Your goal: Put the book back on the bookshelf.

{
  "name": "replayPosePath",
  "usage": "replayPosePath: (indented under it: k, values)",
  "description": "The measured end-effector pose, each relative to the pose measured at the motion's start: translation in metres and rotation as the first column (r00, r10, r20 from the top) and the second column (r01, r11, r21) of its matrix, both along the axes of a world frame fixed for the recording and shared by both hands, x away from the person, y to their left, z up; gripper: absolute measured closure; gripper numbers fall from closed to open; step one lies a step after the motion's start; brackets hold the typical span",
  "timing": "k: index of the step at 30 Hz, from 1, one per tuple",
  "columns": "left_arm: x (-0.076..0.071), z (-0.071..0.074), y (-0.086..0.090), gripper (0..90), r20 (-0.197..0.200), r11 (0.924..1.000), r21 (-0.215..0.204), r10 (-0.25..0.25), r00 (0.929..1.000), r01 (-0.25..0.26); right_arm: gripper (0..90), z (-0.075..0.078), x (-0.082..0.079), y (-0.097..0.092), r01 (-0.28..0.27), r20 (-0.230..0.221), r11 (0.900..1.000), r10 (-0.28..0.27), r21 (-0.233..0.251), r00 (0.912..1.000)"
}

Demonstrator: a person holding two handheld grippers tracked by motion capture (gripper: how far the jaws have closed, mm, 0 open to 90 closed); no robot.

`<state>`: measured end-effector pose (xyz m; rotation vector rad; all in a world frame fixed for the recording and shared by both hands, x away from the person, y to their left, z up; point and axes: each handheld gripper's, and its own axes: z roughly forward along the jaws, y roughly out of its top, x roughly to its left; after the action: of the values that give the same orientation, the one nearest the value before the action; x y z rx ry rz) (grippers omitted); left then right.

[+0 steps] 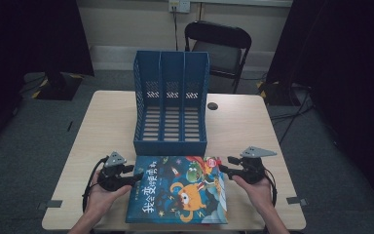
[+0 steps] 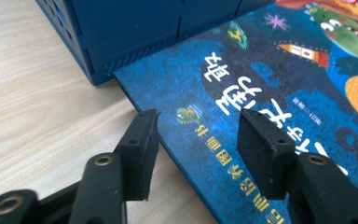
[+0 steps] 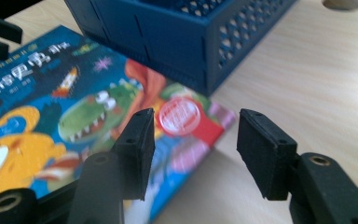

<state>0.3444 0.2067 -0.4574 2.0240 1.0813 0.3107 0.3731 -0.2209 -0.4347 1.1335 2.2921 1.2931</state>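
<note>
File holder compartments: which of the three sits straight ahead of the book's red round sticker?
The rightmost compartment of the blue file holder. The sticker sits at the book's far right corner, just below that slot; the middle and left compartments lie further left.

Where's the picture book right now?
In the high view, the picture book lies flat at the table's near edge, just before the blue file rack.

The high view looks down on the table (image 1: pixel 253 126); both gripper views sit close, sharing the book (image 1: pixel 177 187), perhaps its top corners.
</note>
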Motion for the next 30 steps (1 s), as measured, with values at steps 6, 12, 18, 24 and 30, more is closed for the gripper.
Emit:
replayPosePath:
  k: [6,12,18,24,30]
  values:
    - [0.001,-0.003,0.000,49.7,-0.004,0.9999,-0.006,-0.015,0.9999,0.015,43.7,-0.002,0.024,0.030,-0.047,0.000,0.9976,0.047,-0.052,0.9989]
    - [0.005,-0.005,0.001,45.3,-0.005,0.9995,-0.020,-0.024,0.9997,0.024,37.6,-0.013,0.029,0.041,-0.062,-0.013,0.9956,0.061,-0.070,0.9980]
    - [0.007,-0.006,-0.002,45.3,-0.001,0.9993,-0.028,-0.026,0.9997,0.026,33.9,-0.018,0.032,0.041,-0.059,-0.021,0.9946,0.058,-0.085,0.9981]
    - [0.009,-0.008,-0.006,45.4,0.011,0.9986,-0.043,-0.030,0.9995,0.031,38.7,-0.018,0.030,0.043,-0.087,-0.026,0.9924,0.085,-0.087,0.9960]
    - [0.010,-0.008,-0.013,46.5,0.009,0.9979,-0.050,-0.041,0.9991,0.042,38.6,-0.020,0.025,0.045,-0.108,-0.029,0.9912,0.106,-0.077,0.9939]
